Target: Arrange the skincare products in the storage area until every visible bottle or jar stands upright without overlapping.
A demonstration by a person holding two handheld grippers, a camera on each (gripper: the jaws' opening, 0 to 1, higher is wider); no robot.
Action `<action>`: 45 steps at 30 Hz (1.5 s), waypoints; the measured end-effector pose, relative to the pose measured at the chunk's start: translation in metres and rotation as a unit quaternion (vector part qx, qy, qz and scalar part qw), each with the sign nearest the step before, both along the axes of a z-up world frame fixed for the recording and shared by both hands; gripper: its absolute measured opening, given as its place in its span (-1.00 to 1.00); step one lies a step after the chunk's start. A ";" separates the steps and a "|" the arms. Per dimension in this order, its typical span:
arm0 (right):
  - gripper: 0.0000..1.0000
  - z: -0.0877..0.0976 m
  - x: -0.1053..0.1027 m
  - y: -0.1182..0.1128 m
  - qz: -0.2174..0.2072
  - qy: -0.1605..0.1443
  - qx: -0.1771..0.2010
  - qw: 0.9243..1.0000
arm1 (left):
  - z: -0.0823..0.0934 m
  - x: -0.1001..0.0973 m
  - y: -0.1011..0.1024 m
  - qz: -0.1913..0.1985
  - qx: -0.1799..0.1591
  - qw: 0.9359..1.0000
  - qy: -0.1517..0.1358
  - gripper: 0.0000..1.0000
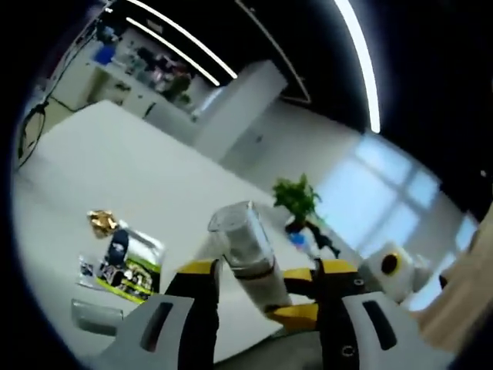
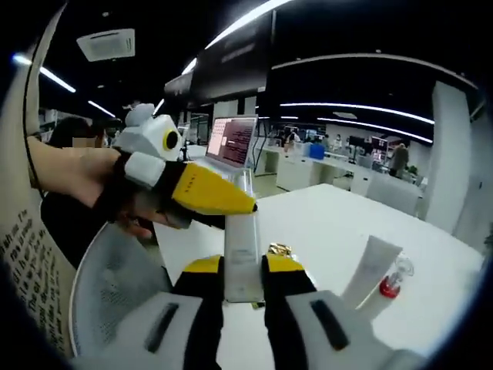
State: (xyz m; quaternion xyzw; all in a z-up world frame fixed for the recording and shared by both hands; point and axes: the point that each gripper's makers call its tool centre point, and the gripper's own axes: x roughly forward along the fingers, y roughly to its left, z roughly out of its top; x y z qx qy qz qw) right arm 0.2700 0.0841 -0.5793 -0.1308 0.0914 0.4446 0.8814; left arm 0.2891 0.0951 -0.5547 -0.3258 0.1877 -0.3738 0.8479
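Left gripper view, left to right: clear plastic piece point(image 1: 96, 316) flat on white bench point(image 1: 108, 169) near lower left edge; beside it flat green-and-dark printed sachet point(image 1: 127, 266); crumpled gold foil wrapper point(image 1: 102, 222) just above sachet. Left claw point(image 1: 266, 289) centred at bottom, yellow-tipped jaws set around frosted translucent cylindrical bottle with clear cap point(image 1: 246, 250), bottle tilted, cap end pointing up-left, raised off bench. Lower end of bottle also sits between yellow tips of other claw coming in from right. Green potted plant point(image 1: 296, 196) at far bench edge, behind. White-and-yellow housing of other gripper plus a hand at far right.

Right gripper view, left to right: grey mesh chair back point(image 2: 115, 285) lower left. Person's hand point(image 2: 92, 181) gripping left gripper, its yellow tip reaching in against upper part of bottle point(image 2: 243, 247). Right claw point(image 2: 243, 281) at bottom centre, jaws narrow, clamped on lower half of same bottle, upright in this view. Gold wrapper point(image 2: 279, 250) just behind right jaw. White squeeze tube point(image 2: 370, 274) standing on bench point(image 2: 339, 216) to right, small clear bottle with red liquid point(image 2: 393, 281) just beside it. Open laptop point(image 2: 231, 142) further back.
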 end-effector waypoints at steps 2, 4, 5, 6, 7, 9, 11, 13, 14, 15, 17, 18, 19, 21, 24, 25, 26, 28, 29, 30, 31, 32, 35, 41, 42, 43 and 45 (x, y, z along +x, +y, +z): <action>-0.64 0.001 -0.001 -0.001 0.000 -0.002 -0.002 1.000 | 0.002 -0.001 -0.002 -0.002 -0.006 1.000 -0.004 -0.27; -0.64 0.002 -0.001 -0.004 -0.001 -0.004 0.002 1.000 | 0.003 -0.001 -0.002 -0.001 -0.005 1.000 -0.007 -0.34; -0.64 0.002 -0.001 -0.004 -0.002 -0.005 0.001 1.000 | 0.002 -0.001 -0.003 -0.001 -0.002 1.000 -0.009 -0.40; -0.64 0.003 -0.002 -0.005 -0.001 -0.007 -0.001 1.000 | 0.002 -0.001 -0.002 0.002 0.002 1.000 -0.013 -0.48; -0.64 0.005 -0.002 -0.005 0.000 -0.010 -0.002 1.000 | 0.001 0.001 -0.001 0.010 0.009 1.000 -0.021 -0.56; -0.64 0.007 -0.003 -0.007 0.001 -0.018 -0.012 1.000 | 0.003 0.001 -0.003 0.008 -0.001 1.000 -0.020 -0.59; -0.63 0.009 -0.003 -0.007 0.002 -0.022 -0.014 1.000 | 0.005 0.001 -0.004 0.006 -0.004 1.000 -0.021 -0.60; -0.61 0.009 -0.005 -0.008 0.025 -0.038 -0.057 0.997 | 0.008 -0.001 -0.007 -0.002 -0.012 1.000 -0.018 -0.62; -0.59 0.010 -0.009 -0.005 0.044 -0.032 -0.067 0.996 | 0.008 -0.002 -0.008 -0.004 -0.010 1.000 -0.019 -0.63; -0.55 0.010 -0.012 -0.002 0.059 -0.024 -0.068 0.996 | 0.012 -0.004 -0.011 -0.016 -0.019 0.999 -0.024 -0.65; -0.51 0.016 -0.014 -0.002 0.073 -0.028 -0.074 0.994 | 0.018 -0.008 -0.016 -0.038 -0.016 0.998 -0.038 -0.66; -0.50 0.018 -0.014 -0.002 0.076 -0.023 -0.066 0.995 | 0.021 -0.010 -0.017 -0.046 -0.013 0.998 -0.047 -0.66; -0.49 0.022 -0.018 0.001 0.092 -0.002 -0.037 0.995 | 0.026 -0.013 -0.020 -0.064 -0.007 0.996 -0.062 -0.66; -0.51 0.030 -0.018 -0.003 0.102 0.024 0.003 0.995 | 0.032 -0.015 -0.020 -0.084 0.003 0.993 -0.078 -0.66; -0.51 0.039 -0.022 -0.005 0.130 0.047 0.040 0.990 | 0.045 -0.019 -0.023 -0.110 -0.003 0.989 -0.100 -0.67; -0.50 0.041 -0.024 -0.005 0.139 0.060 0.051 0.987 | 0.050 -0.023 -0.025 -0.129 -0.003 0.985 -0.114 -0.67; -0.49 0.044 -0.027 -0.005 0.149 0.069 0.062 0.984 | 0.054 -0.025 -0.026 -0.140 -0.002 0.982 -0.123 -0.67; -0.51 0.053 -0.032 -0.006 0.172 0.083 0.091 0.977 | 0.067 -0.034 -0.030 -0.173 -0.012 0.974 -0.143 -0.67; -0.51 0.061 -0.034 -0.005 0.181 0.099 0.119 0.971 | 0.073 -0.035 -0.031 -0.181 -0.015 0.971 -0.157 -0.67; -0.51 0.066 -0.035 -0.006 0.184 0.107 0.133 0.968 | 0.081 -0.039 -0.033 -0.195 -0.023 0.967 -0.162 -0.67; -0.52 0.071 -0.037 -0.007 0.188 0.116 0.150 0.964 | 0.085 -0.039 -0.033 -0.206 -0.027 0.963 -0.171 -0.67; -0.54 0.077 -0.038 -0.009 0.192 0.132 0.173 0.957 | 0.089 -0.041 -0.033 -0.220 -0.026 0.959 -0.179 -0.67; -0.57 0.085 -0.040 -0.012 0.203 0.175 0.207 0.941 | 0.096 -0.047 -0.037 -0.250 -0.017 0.948 -0.197 -0.67; -0.58 0.086 -0.045 -0.011 0.222 0.202 0.214 0.930 | 0.097 -0.052 -0.047 -0.298 -0.006 0.931 -0.212 -0.67; -0.58 0.087 -0.047 -0.010 0.228 0.203 0.218 0.927 | 0.098 -0.053 -0.048 -0.303 -0.011 0.929 -0.212 -0.67; -0.58 0.088 -0.048 -0.009 0.229 0.202 0.219 0.927 | 0.098 -0.053 -0.048 -0.304 -0.013 0.928 -0.213 -0.67; -0.60 0.088 -0.048 -0.009 0.229 0.198 0.214 0.929 | 0.098 -0.052 -0.049 -0.307 -0.017 0.928 -0.213 -0.67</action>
